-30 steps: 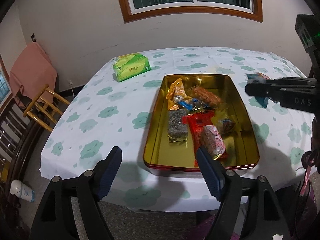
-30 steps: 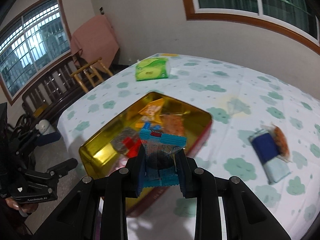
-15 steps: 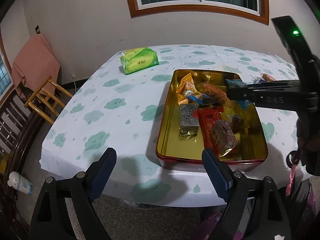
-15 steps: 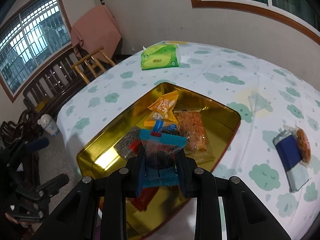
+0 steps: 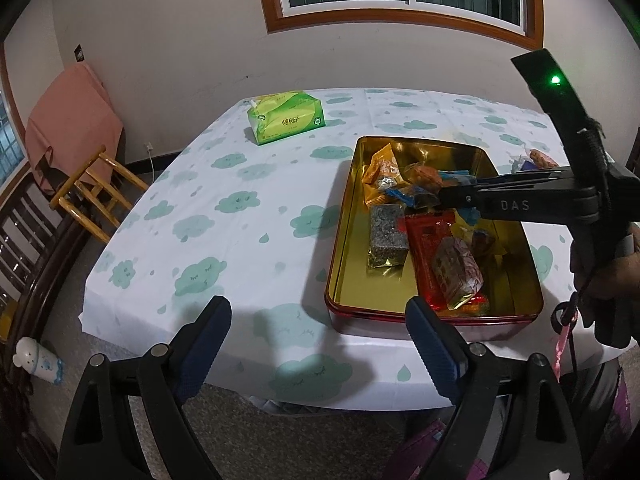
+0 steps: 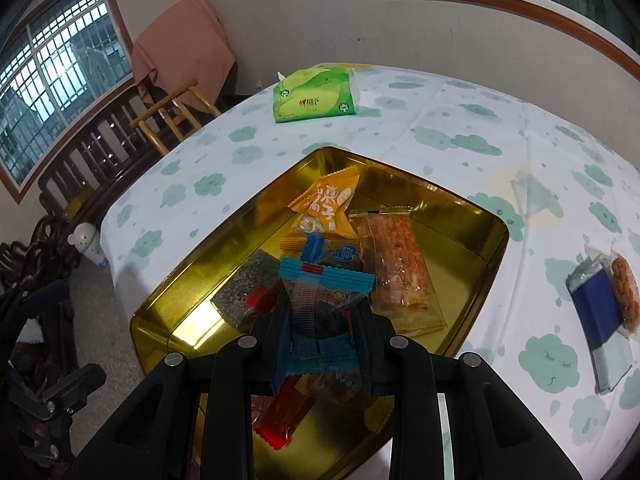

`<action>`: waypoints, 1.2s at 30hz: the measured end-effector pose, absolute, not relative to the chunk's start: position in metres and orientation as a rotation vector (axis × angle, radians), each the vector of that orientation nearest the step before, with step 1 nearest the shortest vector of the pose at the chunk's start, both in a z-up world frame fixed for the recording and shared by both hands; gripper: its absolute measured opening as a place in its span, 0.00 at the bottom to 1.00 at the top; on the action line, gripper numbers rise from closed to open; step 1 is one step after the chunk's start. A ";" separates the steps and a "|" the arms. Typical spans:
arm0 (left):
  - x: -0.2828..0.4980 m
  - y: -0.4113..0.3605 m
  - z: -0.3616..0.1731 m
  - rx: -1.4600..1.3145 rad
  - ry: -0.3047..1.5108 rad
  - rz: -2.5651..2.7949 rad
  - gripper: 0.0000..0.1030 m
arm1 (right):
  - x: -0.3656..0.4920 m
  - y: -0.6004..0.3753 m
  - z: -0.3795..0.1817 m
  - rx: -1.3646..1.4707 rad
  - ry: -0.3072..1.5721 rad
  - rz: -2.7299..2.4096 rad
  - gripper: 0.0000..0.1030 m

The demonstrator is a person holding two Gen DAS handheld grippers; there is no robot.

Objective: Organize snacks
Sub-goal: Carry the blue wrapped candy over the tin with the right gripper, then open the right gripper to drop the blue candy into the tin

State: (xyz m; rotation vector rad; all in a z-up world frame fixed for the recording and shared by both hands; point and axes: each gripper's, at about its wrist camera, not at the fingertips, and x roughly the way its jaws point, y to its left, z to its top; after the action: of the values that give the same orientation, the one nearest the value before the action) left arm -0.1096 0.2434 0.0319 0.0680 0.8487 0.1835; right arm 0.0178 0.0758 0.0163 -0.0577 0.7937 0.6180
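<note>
**A:** Gold-lined and red outside, the tin (image 5: pixel 434 312) on the table (image 5: pixel 224 216) already holds most of the snacks, doesn't it?

**B:** Yes. An orange packet (image 6: pixel 326 208), a clear pack of reddish biscuits (image 6: pixel 400 264), a dark speckled bar (image 5: pixel 387 236), a red wrapper (image 5: pixel 430 240) and a patterned pack (image 5: pixel 458 272) lie inside, loosely piled rather than lined up.

**A:** And the one in hand?

**B:** The right claw (image 6: pixel 323 320) is clenched on a blue-edged cookie packet (image 6: pixel 326 292), held above the middle of the tin and not yet set down. I judge that's the step under way: carrying it in for a drop.

**A:** The left claw (image 5: pixel 320 344)?

**B:** Released, and its jaws have just been opening wider with nothing between them. It hangs off the near edge of the table, apart from the tin.

**A:** What's left?

**B:** At least two snacks lie on the cloth to the right of the tin: a blue-and-white packet (image 6: pixel 600 312) with a round golden biscuit pack (image 6: pixel 626 284) touching it. So I'd call it well past halfway. The green tissue pack (image 6: pixel 314 98) at the far side looks like no snack.
</note>
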 end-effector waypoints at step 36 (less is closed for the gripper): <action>-0.113 0.243 0.027 0.082 0.859 0.186 0.85 | 0.001 0.053 0.041 0.057 0.700 0.666 0.54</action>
State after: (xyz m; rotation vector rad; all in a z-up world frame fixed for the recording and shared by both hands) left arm -0.1134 0.2429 0.0274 0.0821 0.8590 0.1857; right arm 0.0012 0.0531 0.0413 0.0567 0.6996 0.6663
